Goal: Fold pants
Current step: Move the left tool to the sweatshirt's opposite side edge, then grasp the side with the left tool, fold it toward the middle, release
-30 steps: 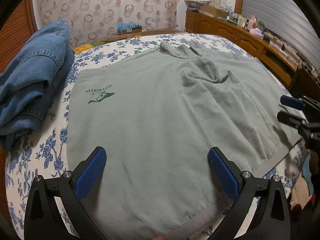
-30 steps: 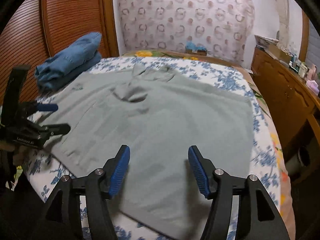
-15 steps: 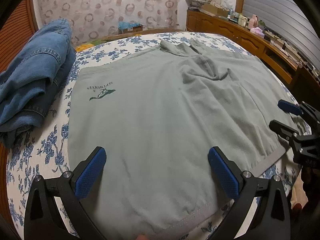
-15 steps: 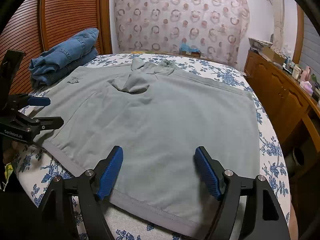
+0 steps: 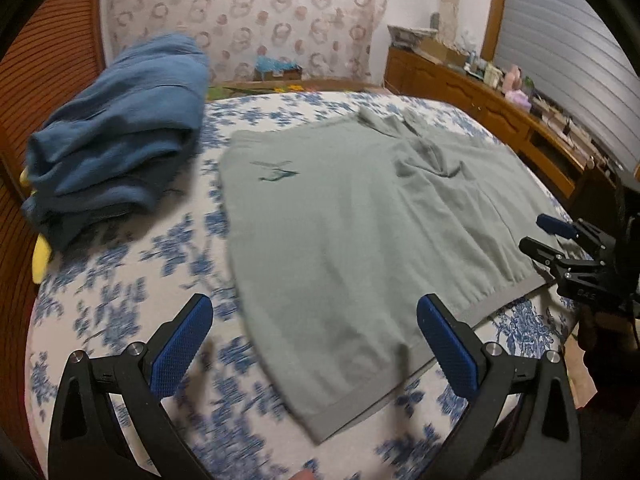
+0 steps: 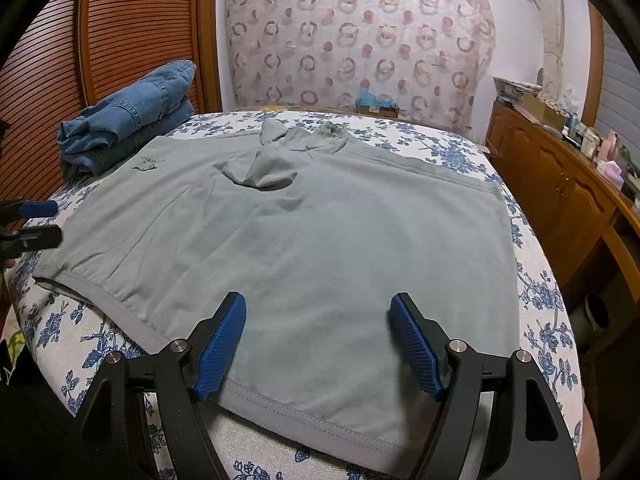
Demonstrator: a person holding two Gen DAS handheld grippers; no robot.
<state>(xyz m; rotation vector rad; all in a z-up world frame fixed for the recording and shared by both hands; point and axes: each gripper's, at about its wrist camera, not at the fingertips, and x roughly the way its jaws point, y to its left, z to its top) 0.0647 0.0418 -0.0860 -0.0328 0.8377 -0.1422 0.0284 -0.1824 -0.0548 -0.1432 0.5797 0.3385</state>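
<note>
Grey-green pants [image 5: 352, 216] lie spread flat on the floral bedsheet [image 5: 132, 264], waistband edge toward me, a small dark logo near the far left corner. They also show in the right wrist view [image 6: 320, 240]. My left gripper [image 5: 314, 340] is open and empty above the pants' near left corner. My right gripper [image 6: 318, 340] is open and empty above the waistband edge; it also appears at the right of the left wrist view [image 5: 548, 236]. The left gripper shows at the left edge of the right wrist view [image 6: 34, 222].
A pile of folded blue jeans [image 5: 116, 136] sits at the bed's far left, against a wooden slatted door [image 6: 120, 40]. A wooden cabinet [image 6: 560, 184] with clutter runs along the right side. A patterned curtain [image 6: 360, 40] hangs behind the bed.
My left gripper has swung left and back, so the pants now sit to the right in its view. My right gripper has drawn back toward the waistband edge. Both stay open.
</note>
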